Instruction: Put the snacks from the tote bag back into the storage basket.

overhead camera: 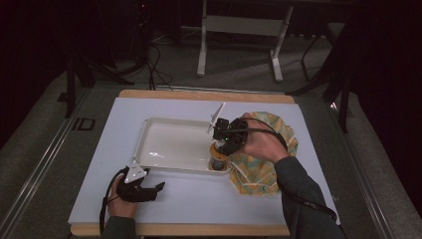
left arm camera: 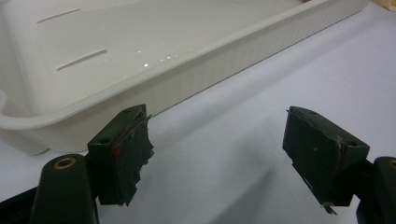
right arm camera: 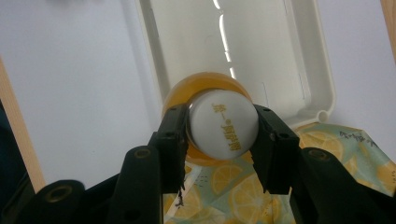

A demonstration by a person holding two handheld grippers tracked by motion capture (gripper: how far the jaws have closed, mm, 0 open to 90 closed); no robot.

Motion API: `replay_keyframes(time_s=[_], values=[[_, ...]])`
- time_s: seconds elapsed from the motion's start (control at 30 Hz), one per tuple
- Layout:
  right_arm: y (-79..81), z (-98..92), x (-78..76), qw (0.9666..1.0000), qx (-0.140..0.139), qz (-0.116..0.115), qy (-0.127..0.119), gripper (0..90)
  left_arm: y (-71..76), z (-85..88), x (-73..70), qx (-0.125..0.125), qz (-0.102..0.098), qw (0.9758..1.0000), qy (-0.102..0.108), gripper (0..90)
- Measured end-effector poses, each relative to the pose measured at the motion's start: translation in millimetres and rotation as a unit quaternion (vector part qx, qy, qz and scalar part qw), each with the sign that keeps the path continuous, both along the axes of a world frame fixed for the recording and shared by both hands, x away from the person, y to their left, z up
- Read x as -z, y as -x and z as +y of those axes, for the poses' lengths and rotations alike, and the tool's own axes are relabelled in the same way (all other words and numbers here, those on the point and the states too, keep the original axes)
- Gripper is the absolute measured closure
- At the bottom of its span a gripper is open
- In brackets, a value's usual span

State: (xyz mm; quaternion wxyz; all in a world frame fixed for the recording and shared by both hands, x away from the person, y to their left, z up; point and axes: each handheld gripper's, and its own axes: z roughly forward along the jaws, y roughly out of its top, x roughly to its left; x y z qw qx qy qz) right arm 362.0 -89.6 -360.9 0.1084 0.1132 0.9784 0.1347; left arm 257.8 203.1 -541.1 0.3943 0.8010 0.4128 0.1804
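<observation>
R gripper (right arm camera: pixel 223 135) clamps bottle (right arm camera: pixel 205 93) by white cap, at tray's (overhead camera: pixel 149 129) near-right corner; rigid, smooth, prob slippery — grip cap sides. L gripper (left arm camera: pixel 219 158) jaws wide, empty.

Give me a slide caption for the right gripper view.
Right gripper shut on a white-capped orange bottle over the white tray's corner, lemon-print cloth below.

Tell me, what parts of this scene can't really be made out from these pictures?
- Bottle: in the right gripper view its white cap hides the body; the printing is too small to read.
- Bottle's base: in the high view the right gripper covers it, so touching the tray or not is unclear.
- Tray: cut off by the left gripper view's edges.
- Lemon-print cloth: partly under the person's hand.
</observation>
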Motion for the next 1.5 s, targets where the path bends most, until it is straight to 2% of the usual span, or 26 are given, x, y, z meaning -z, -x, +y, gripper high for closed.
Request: replay_keyframes(time_s=[0.4,0.83,1.0,1.27,1.5], values=[[-0.2,0.0,0.3,1.0,0.006,0.004,0.001,58.8,0.0,-0.2,0.1,0.0,0.0,1.0,-0.001,23.3],[0.2,-0.2,-1.1,0.9998,0.009,0.006,0.019,58.5,0.0,0.0,0.0,0.0,0.0,1.0,0.001,23.3],[-0.8,-0.4,-0.4,0.9998,0.008,0.006,0.015,58.0,0.0,-0.2,0.0,-0.001,0.0,1.0,0.001,23.3],[-1.2,1.1,3.3,0.9999,0.007,-0.005,0.013,51.3,0.0,-0.1,0.0,0.0,0.001,1.0,0.001,23.3],[-1.7,-0.6,-0.9,0.9999,0.012,-0.01,0.006,47.1,0.0,-0.2,0.0,-0.001,0.001,1.0,0.001,23.3]])
